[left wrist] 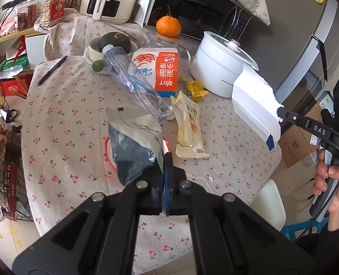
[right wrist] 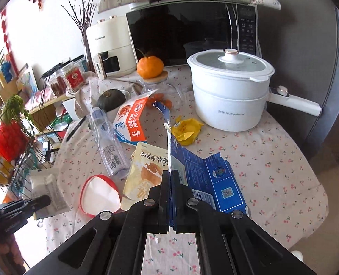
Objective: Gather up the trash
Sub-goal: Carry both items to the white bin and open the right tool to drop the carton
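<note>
Bottle (left wrist: 135, 80) left of carton (left wrist: 158, 71)

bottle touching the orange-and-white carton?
Touching. In the left wrist view the bottle lies across the carton's left edge with no gap; the right wrist view shows them pressed side by side too.
</note>
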Available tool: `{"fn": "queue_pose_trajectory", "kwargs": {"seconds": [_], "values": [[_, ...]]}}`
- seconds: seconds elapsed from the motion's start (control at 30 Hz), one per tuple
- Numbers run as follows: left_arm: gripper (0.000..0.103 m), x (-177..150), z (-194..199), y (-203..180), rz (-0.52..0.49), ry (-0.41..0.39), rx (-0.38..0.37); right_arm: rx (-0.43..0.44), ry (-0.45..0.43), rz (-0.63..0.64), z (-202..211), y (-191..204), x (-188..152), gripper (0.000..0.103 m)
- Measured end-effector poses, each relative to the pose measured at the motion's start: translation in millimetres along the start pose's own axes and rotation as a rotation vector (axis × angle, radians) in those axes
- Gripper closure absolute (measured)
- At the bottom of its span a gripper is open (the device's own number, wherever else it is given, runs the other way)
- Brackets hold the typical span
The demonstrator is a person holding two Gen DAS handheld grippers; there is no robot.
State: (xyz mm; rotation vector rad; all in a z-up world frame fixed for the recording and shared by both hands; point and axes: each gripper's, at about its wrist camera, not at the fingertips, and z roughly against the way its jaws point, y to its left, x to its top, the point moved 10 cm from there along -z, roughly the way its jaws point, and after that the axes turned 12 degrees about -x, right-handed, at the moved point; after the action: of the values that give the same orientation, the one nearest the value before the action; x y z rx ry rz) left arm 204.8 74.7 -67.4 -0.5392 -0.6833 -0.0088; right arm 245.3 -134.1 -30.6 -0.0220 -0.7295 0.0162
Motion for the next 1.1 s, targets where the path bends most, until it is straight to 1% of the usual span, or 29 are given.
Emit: {"fn": "queue_pose_trajectory", "kwargs": {"seconds": [0.2,0.43,0.6,0.77,1.0,1.1], "values": [[0.102,-6,-9,-24,-0.024,0.017,-0.033,0.022,-0.039,-0.021,42,-22,-5,0.102],[0.102,-12,-19,-51,-0.068,0.044,-0.061,0.042,-0.054,-0.077,70,-53,-25,0.102],[0.102,-22,-28,-70,-0.108,0.079,-0.080,0.054,-0.029,-0.125,82,-82,-45,0.102],[0.102,-36,-41,-95,-0.151,0.121,-0.108,0.043,-0.004,-0.164,94,-113,-67,0.102],[0.102,-67,-71,-148,-0.229,0.200,-0.169,0.023,0.044,-0.219,110,-155,-106,0.102],[0.102,-84,-85,-174,-0.285,0.238,-0.192,0.007,0.070,-0.237,114,-171,-126,0.102]]}}
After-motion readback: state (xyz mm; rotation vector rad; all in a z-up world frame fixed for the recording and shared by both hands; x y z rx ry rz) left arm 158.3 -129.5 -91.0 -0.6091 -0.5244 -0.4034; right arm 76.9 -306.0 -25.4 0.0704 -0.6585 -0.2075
